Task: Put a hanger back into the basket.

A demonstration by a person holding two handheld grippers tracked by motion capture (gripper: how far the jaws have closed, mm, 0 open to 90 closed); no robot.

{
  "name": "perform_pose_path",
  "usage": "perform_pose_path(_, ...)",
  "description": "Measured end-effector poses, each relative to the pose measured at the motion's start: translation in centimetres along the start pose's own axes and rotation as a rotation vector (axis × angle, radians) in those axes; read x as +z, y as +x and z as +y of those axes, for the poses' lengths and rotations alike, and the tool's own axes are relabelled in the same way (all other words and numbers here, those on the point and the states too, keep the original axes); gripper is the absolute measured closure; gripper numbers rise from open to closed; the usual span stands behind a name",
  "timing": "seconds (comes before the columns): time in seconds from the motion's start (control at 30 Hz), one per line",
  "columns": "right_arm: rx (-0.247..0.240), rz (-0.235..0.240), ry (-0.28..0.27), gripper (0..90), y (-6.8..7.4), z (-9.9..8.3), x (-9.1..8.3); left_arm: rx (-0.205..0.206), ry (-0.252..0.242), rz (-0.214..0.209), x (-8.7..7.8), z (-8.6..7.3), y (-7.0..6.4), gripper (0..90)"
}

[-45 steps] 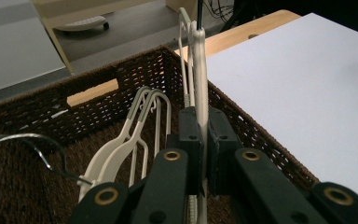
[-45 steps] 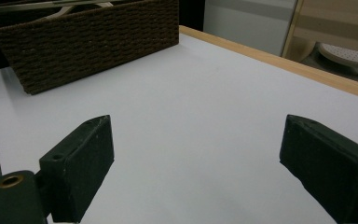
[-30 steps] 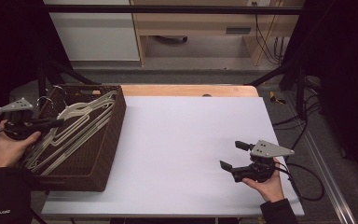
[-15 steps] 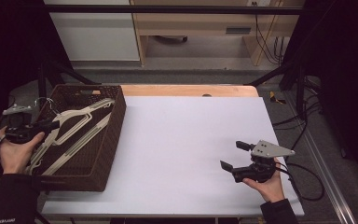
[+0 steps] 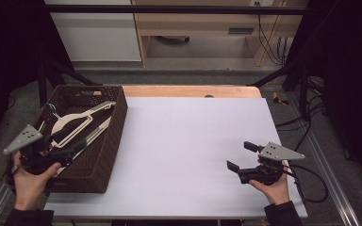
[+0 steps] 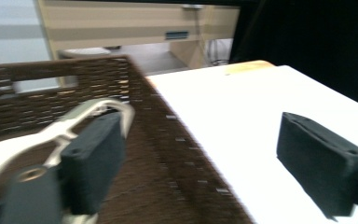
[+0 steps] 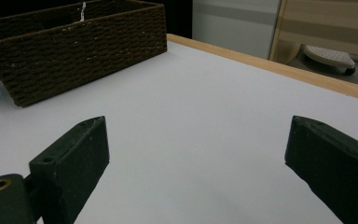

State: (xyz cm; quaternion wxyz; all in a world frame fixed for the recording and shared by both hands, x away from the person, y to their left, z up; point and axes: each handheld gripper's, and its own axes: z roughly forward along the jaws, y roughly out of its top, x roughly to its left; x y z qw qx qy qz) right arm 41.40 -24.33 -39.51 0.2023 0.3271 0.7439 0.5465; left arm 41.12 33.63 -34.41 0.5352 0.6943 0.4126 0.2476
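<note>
Left gripper point(image 5: 78, 145) now nearer basket point(image 5: 113, 136) front — white hangers point(image 5: 78, 123) inside.

- We can read no text, label, brand, number or sign anywhere.
- The dark brown woven wicker basket point(image 5: 115, 136) bears no tag or lettering that we can make out.
- The cream plastic clothes hangers point(image 5: 75, 123) lying in it show no print.
- The grey three-cornered plates on the left gripper point(image 5: 73, 146) and the right gripper point(image 5: 240, 156) carry small holes, no writing.
- The white table top point(image 5: 193, 141) is blank.
- The small dark plate on the pale wooden furniture point(image 5: 241, 31) behind the table is too small for us to read.
</note>
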Motion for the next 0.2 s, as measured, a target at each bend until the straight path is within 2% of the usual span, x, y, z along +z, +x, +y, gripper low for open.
perform_pose_path(0.1, 0.006, -0.009, -0.001, 5.2, -0.1, -0.1, -0.2, 0.01, 0.005, -0.037, 1.0, -0.9, -2.0, 6.3)
perform_pose_path(0.2, 0.011, -0.014, -0.005, 4.8, -0.1, -0.1, -0.2, 0.024, 0.014, -0.064, 2.2, -1.8, -3.3, 4.8)
